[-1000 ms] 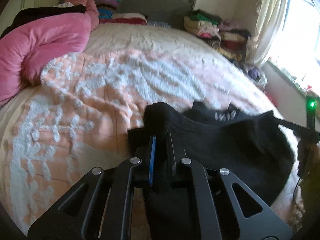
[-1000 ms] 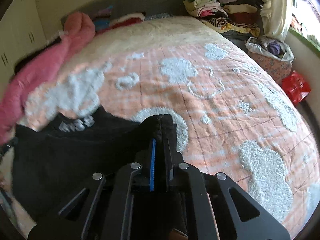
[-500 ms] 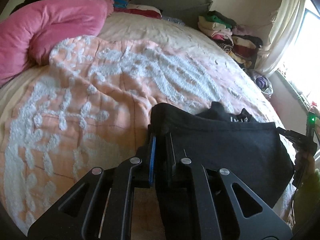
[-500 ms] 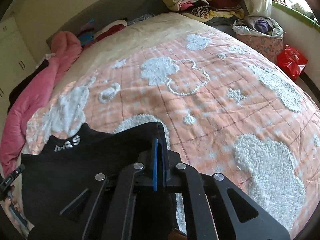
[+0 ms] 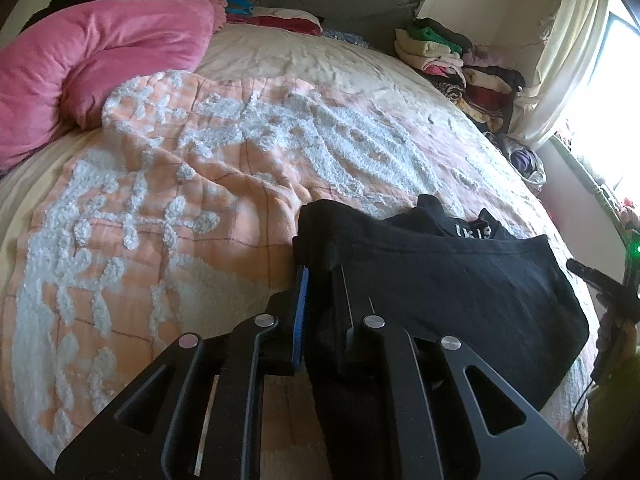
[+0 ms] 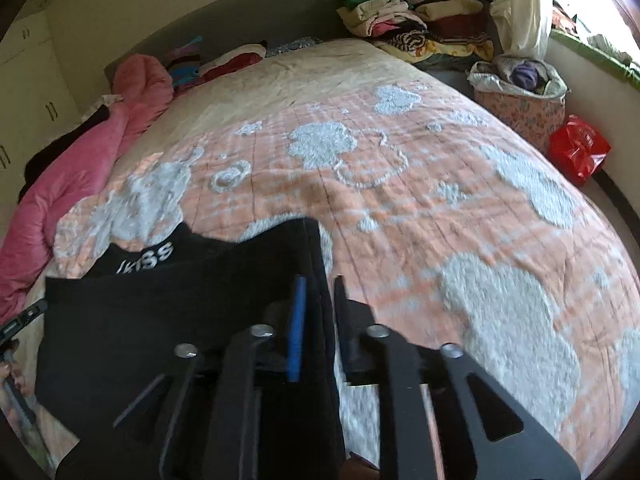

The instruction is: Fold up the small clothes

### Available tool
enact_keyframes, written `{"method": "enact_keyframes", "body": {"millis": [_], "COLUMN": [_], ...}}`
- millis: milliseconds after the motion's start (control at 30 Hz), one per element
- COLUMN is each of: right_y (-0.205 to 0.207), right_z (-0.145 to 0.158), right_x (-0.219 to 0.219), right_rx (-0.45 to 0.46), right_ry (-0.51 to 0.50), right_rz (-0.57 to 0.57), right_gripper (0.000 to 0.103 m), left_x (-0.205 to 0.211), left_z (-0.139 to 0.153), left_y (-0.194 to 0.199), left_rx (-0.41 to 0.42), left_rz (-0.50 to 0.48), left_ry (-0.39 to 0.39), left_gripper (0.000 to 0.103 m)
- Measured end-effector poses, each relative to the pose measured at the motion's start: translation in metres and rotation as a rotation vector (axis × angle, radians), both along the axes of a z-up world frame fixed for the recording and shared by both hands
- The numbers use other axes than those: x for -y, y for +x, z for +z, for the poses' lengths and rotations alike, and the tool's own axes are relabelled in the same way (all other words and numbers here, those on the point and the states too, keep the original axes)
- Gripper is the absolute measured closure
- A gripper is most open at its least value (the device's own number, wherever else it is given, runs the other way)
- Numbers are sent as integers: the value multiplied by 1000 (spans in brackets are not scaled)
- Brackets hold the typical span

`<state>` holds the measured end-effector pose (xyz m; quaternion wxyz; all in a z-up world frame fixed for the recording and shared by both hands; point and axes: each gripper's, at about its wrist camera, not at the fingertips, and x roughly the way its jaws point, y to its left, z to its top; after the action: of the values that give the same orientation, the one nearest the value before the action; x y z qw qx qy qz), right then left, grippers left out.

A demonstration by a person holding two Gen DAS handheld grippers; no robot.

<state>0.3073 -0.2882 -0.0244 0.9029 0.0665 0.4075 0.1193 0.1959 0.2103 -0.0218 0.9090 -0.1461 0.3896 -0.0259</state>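
Note:
A black garment (image 5: 440,280) with white lettering is stretched out low over the orange and white blanket (image 5: 200,200). My left gripper (image 5: 318,270) is shut on its left corner, and the cloth bunches over the fingertips. My right gripper (image 6: 320,282) has its jaws opening. The garment's (image 6: 160,320) right edge still hangs between them against the blue pad, and a thin gap shows beside the other finger. Each gripper also shows at the edge of the other's view: the right gripper (image 5: 592,276), the left gripper (image 6: 24,316).
A pink duvet (image 5: 100,60) lies along the bed's left side. Stacked folded clothes (image 6: 420,20) sit at the far right corner by the curtain. A floral basket (image 6: 520,100) and a red bag (image 6: 578,152) stand on the floor to the right of the bed.
The right jaws, shut on the garment's edge before, have parted. The left gripper keeps its hold on the corner. The garment lies a little flatter toward the blanket.

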Motion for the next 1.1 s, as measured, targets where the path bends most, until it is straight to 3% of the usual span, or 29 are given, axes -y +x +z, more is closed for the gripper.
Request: {"method": "enact_keyframes", "body": {"millis": [167, 533, 800, 967, 1000, 1033, 1067, 1100], "right_y": [-31, -71, -86, -89, -88, -87, -88, -89], "right_z": [2, 0, -4, -7, -10, -11, -13, -14], "right_x": [7, 14, 9, 10, 11, 11, 11, 11], "right_rx": [-6, -37, -52, -61, -69, -75, -85, -86], "right_ry": [12, 67, 58, 49, 50, 50, 45, 31], "right_rz": [21, 55, 91, 91, 87, 87, 93, 92], "right_gripper": [71, 57, 56, 56, 57, 62, 87, 91], "left_x": [-1, 13, 24, 30, 30, 31, 32, 33], "left_z": [7, 11, -6, -19, -20, -19, -18, -16], "left_y": [-13, -51, -77, -91, -92, -94, -96, -98], "left_rx": [10, -24, -65, -85, -82, -77, -71, -66], "left_rz": [1, -35, -22, -12, -11, -9, -9, -17], "left_ry": [-30, -118, -200, -235, -235, -232, -227, -222], "left_gripper": [98, 61, 47, 48, 53, 71, 84, 94]}}
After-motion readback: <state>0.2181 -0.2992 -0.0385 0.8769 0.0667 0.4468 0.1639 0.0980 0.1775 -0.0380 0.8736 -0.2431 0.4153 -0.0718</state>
